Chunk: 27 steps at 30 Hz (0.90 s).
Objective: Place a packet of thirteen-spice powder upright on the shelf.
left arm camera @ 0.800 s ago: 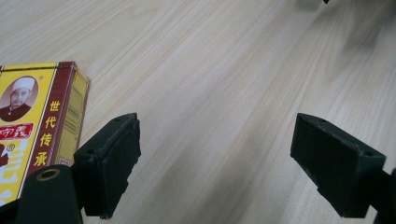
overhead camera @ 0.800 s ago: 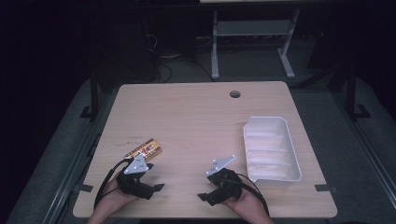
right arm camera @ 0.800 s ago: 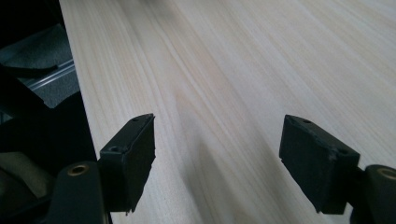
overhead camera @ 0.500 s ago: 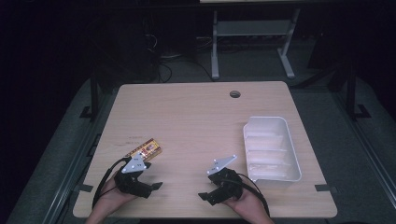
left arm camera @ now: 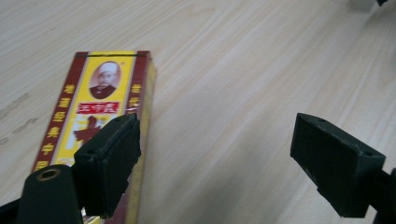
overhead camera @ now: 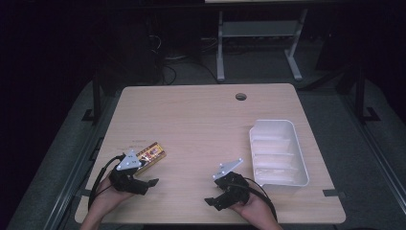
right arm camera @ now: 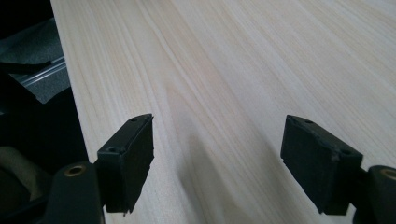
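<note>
Now left gripper (left arm camera: 215,163) wide open, empty, box (overhead camera: 151,154) at its eleven o'clock, lined up for pickup; right gripper (right arm camera: 217,163) open, empty, idling over table (overhead camera: 201,124).

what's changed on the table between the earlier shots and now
Almost nothing. The left hand-held gripper and right hand-held gripper sit near the table's front edge as before, jaws open and holding nothing. The red and yellow box and the white tray have not moved.

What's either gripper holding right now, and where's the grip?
Nothing. The left gripper is open, one jaw over the red and yellow box but not clamping it. The right gripper is open over the bare table.
</note>
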### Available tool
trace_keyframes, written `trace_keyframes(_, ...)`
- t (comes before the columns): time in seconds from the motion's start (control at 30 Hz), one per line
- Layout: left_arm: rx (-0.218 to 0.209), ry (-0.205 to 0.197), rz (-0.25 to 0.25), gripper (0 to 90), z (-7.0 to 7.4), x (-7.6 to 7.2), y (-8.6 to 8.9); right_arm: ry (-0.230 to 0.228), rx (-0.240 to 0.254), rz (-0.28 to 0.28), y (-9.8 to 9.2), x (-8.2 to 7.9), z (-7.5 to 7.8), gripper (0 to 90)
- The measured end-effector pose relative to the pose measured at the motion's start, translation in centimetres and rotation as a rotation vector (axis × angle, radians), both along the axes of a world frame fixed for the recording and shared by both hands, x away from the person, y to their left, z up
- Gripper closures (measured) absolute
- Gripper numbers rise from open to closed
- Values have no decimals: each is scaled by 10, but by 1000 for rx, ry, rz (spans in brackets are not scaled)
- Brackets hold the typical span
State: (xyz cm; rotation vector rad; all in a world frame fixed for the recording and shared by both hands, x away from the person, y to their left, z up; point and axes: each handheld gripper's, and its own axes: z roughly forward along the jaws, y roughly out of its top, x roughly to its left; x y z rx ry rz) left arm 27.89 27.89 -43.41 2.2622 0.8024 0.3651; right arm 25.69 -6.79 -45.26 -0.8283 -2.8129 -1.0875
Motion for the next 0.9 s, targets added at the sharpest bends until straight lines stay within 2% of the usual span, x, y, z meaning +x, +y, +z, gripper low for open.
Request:
trace_keyframes(0.3, 29, 2, 49, 156, 1, 14, 12, 9, -14, 6, 1, 0, -2, 247)
trace_keyframes(0.57, 59, 15, 83, 155, -4, 28, 19, 11, -24, 16, 4, -1, -4, 245)
trace_keyframes(0.63, 66, 17, 86, 152, -4, 29, 19, 9, -26, 19, 5, -1, -4, 245)
trace_keyframes(0.67, 85, 21, 87, 152, -5, 33, 20, 10, -27, 21, 5, -1, -5, 245)
trace_keyframes(0.9, 109, 32, 96, 150, -4, 44, 22, 10, -30, 29, 6, -1, -5, 245)
